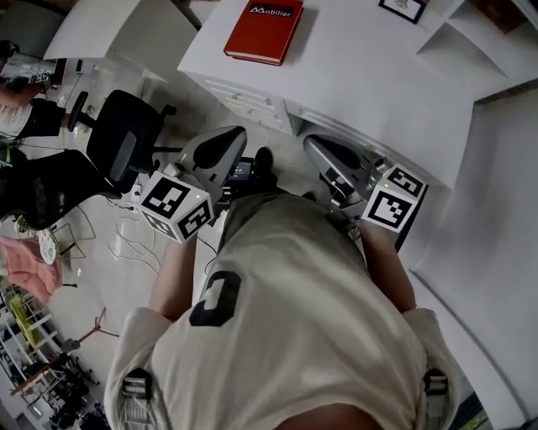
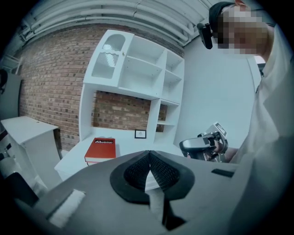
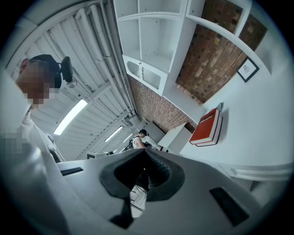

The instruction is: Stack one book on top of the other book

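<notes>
A red book [image 1: 263, 29] lies flat on the white desk [image 1: 370, 76], far from both grippers. In the left gripper view the red book [image 2: 99, 148] shows a red edge under its pages; I cannot tell whether that is a second book. The right gripper view has the red book [image 3: 207, 128] at the right, on the desk. My left gripper [image 1: 234, 136] and right gripper [image 1: 316, 144] are held close to the person's chest, short of the desk edge. Both the left gripper [image 2: 149, 152] and the right gripper [image 3: 144, 150] are shut with nothing between the pads.
A white shelf unit [image 2: 138, 73] stands on the desk against a brick wall, with a small framed picture [image 1: 402, 8] by it. Drawers [image 1: 244, 101] run under the desk front. A black office chair [image 1: 126, 138] and cables lie on the floor at the left, near another person [image 1: 17, 113].
</notes>
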`<action>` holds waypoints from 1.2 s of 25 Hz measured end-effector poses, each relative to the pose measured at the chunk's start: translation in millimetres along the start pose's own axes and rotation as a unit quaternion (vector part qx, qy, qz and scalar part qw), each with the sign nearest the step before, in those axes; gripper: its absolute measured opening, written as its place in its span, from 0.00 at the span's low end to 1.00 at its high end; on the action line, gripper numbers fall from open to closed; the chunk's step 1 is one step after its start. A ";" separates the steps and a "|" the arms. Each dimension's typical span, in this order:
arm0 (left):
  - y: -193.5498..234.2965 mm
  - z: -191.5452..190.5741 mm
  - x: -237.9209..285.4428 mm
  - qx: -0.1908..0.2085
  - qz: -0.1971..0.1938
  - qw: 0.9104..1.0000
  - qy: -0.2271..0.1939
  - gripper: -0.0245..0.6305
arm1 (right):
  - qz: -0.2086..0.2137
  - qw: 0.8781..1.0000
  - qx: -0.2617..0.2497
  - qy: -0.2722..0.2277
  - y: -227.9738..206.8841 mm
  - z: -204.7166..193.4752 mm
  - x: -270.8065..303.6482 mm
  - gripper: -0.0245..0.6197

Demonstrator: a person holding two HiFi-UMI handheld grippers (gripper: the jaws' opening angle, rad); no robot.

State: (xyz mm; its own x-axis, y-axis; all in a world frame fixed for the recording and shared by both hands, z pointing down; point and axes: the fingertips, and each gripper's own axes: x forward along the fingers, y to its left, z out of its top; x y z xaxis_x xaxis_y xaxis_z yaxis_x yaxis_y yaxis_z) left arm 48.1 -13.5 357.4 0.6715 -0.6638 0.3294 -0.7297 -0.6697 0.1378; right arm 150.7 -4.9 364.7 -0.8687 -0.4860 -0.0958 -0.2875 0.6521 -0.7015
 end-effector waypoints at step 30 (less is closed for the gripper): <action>68.6 -58.3 -129.6 -0.059 0.088 0.994 0.006 0.04 | 0.011 0.990 -0.021 0.137 52.9 -100.2 88.5 0.05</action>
State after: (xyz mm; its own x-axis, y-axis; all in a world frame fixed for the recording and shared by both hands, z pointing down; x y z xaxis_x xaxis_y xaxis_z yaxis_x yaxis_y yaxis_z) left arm -96.5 46.1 378.6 0.5308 -0.7628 0.3693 -0.8464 -0.4989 0.1862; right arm 18.1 44.9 389.9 -0.9501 -0.2989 0.0891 -0.2790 0.6869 -0.6711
